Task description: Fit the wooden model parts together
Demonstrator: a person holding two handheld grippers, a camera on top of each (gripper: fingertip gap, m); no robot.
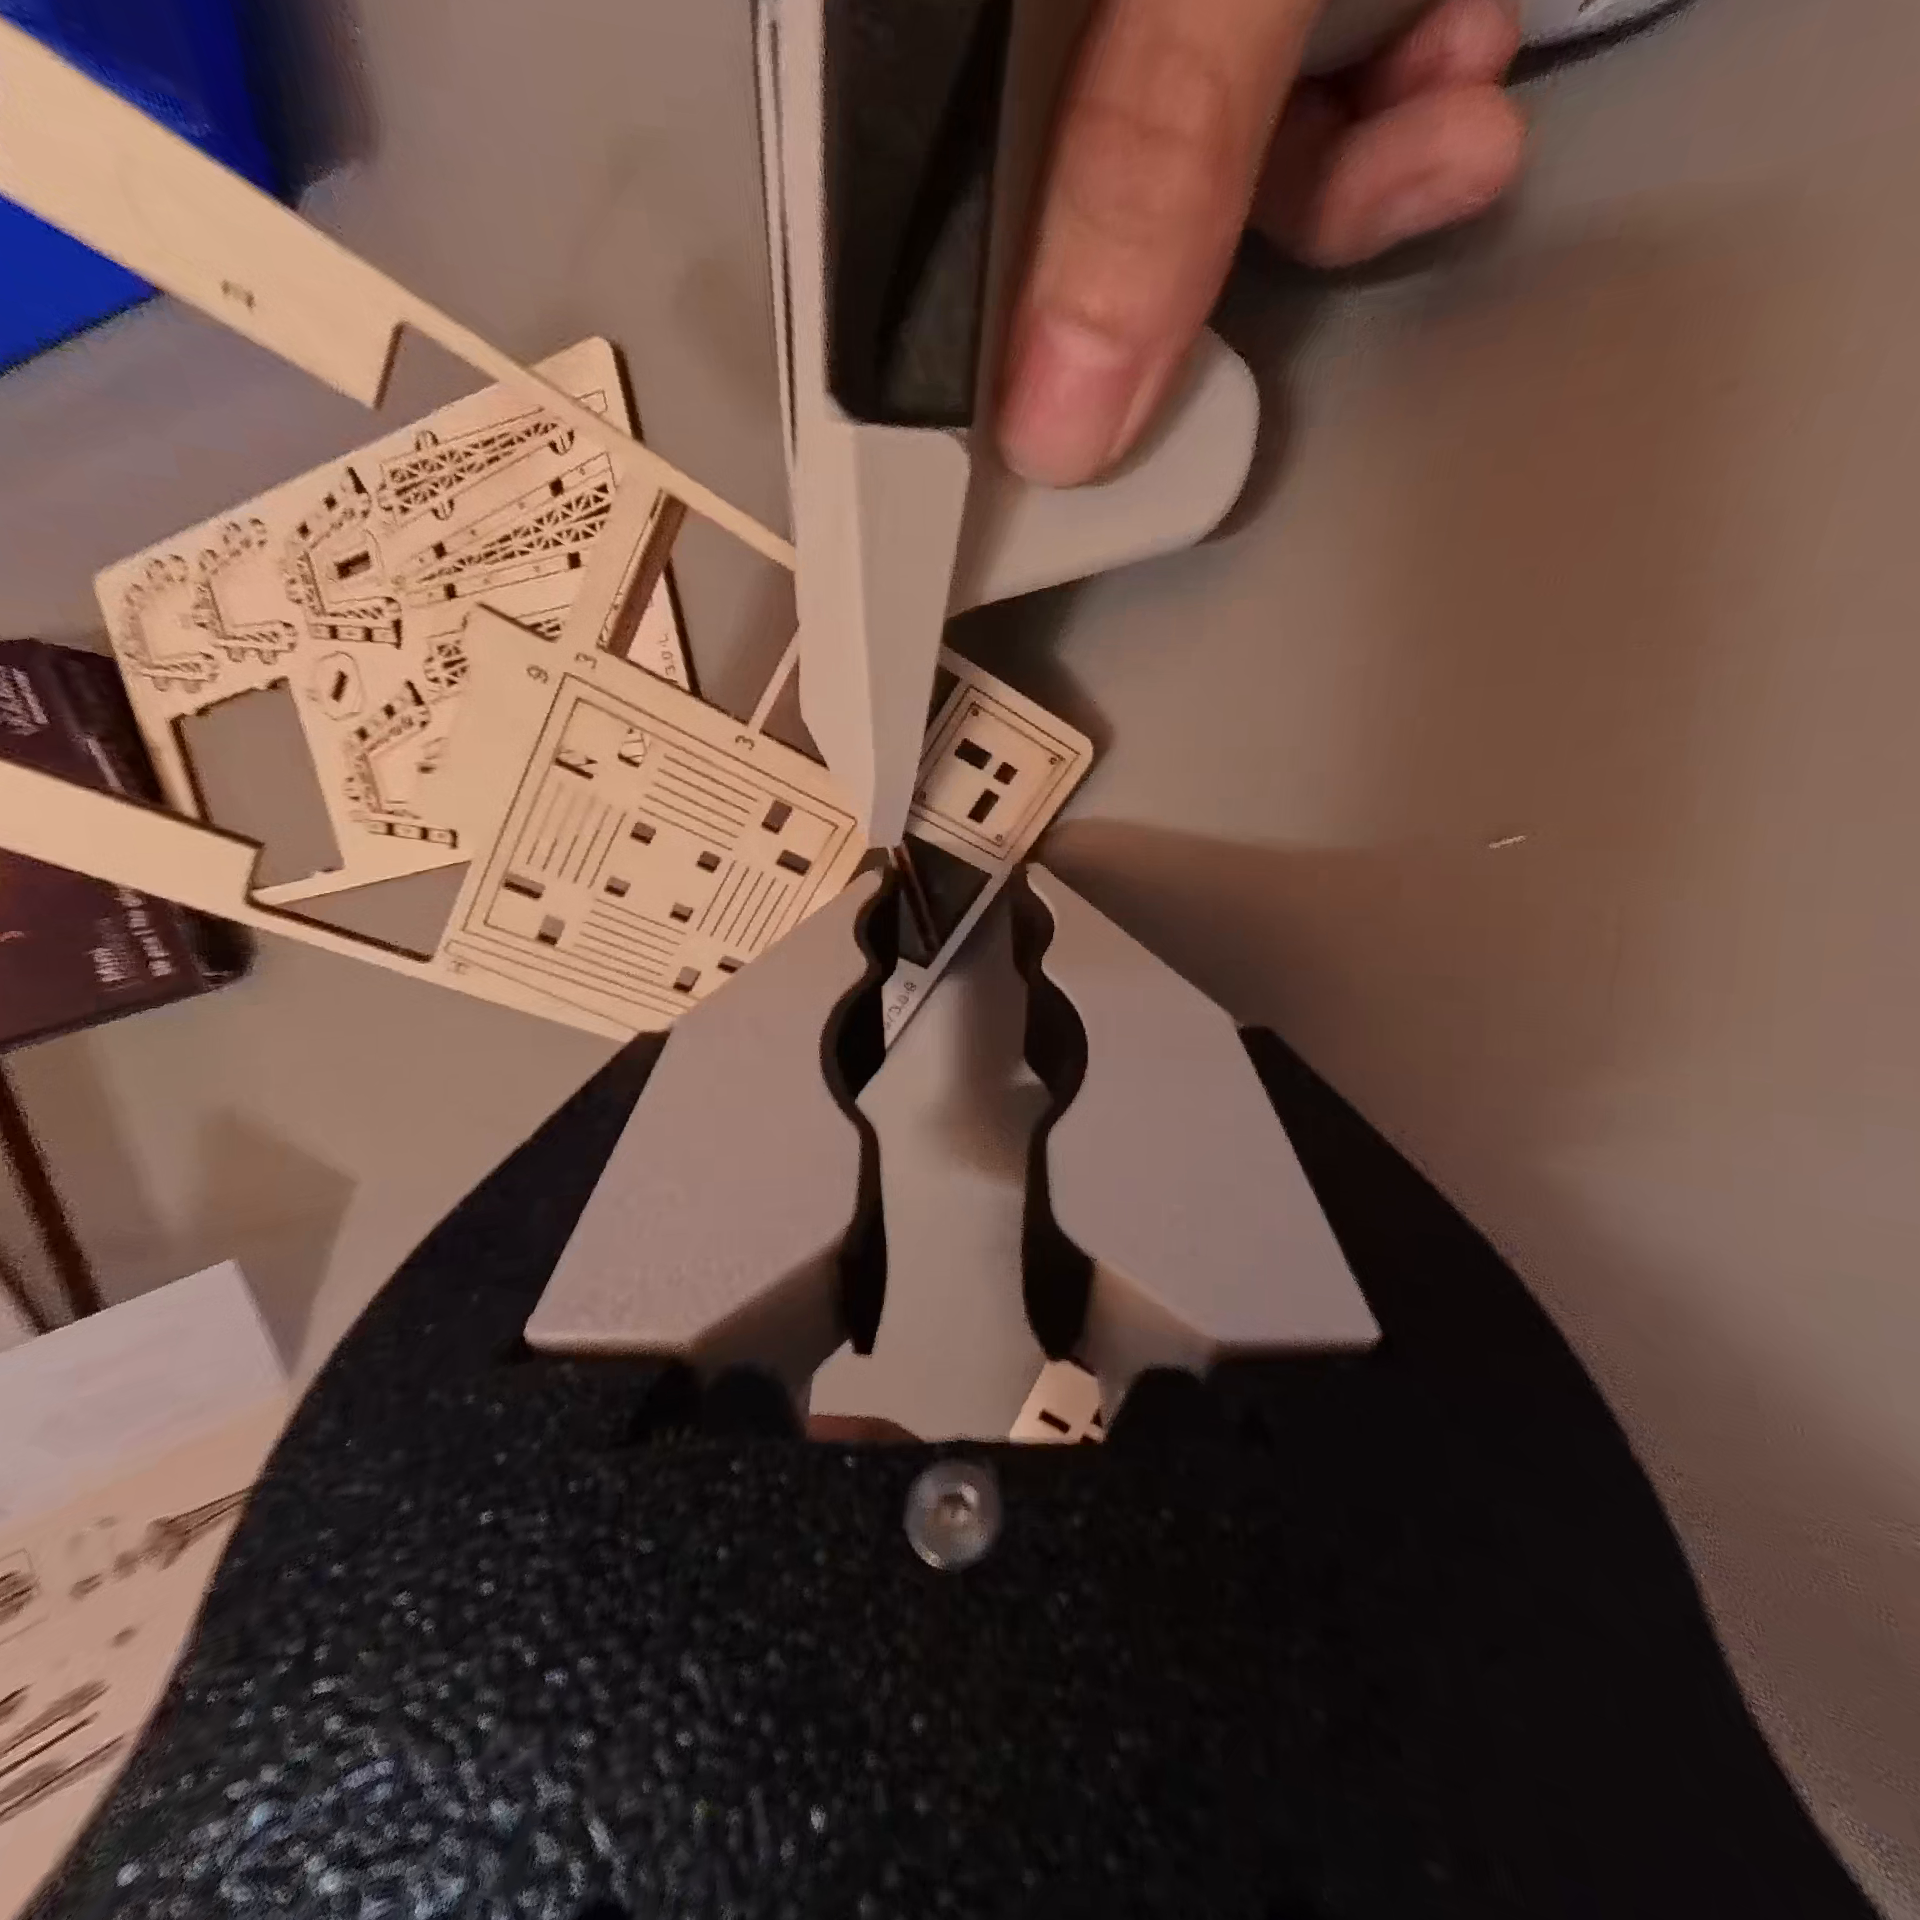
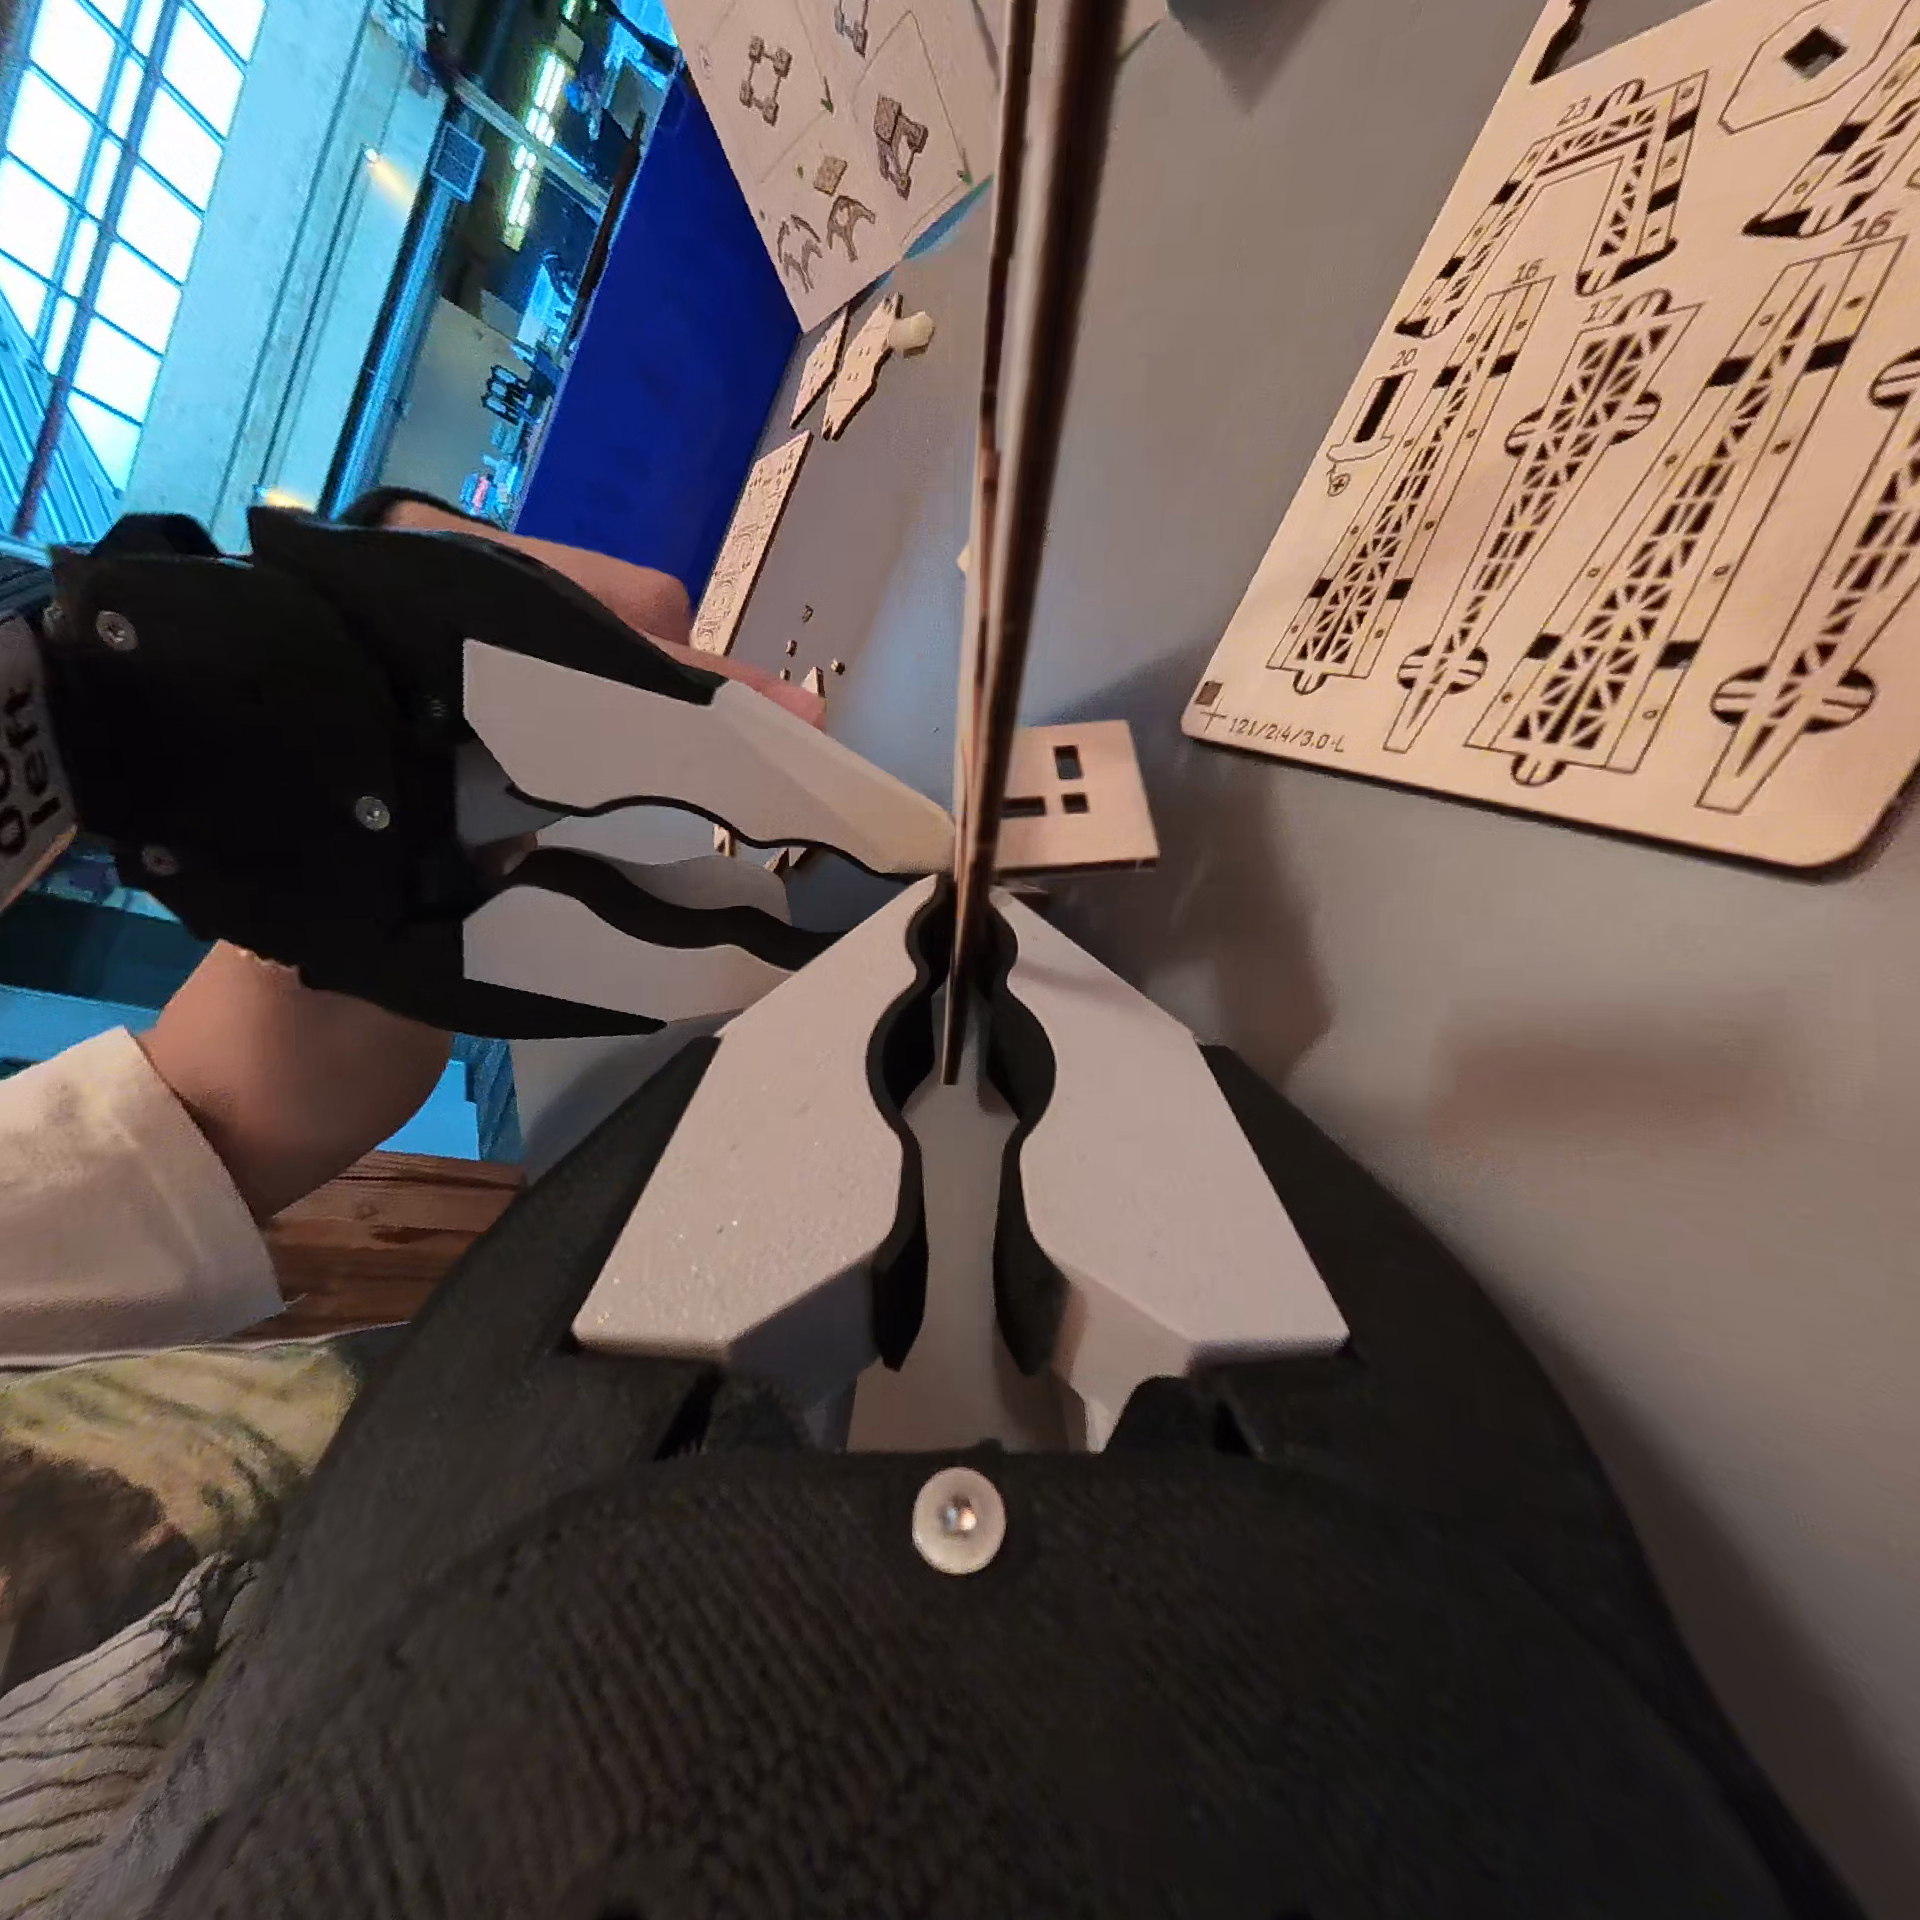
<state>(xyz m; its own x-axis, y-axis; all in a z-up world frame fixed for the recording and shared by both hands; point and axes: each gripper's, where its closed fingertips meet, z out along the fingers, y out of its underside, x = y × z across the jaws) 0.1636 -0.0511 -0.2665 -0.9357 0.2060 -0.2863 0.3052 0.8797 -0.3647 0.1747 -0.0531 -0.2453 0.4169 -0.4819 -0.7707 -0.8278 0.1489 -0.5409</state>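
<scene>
My right gripper (image 2: pixel 961 904) is pinched nearly closed on a thin wooden sheet (image 2: pixel 1013 436), held edge-on and rising toward 12 o'clock. My left gripper (image 1: pixel 951 883) has its tips drawn close on the corner of a small slotted wooden panel (image 1: pixel 997 774) at 12 o'clock. In the right wrist view that panel (image 2: pixel 1081 800) meets the sheet edge. A cut-out parts sheet (image 1: pixel 343 582) lies at 10 o'clock on the grey table (image 1: pixel 1507 1039).

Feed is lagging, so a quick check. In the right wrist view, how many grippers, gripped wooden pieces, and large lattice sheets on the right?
Grippers: 2, left gripper, right gripper
Gripped wooden pieces: 2, slotted square, edge-on sheet
Large lattice sheet: 1
Total: 5
</scene>
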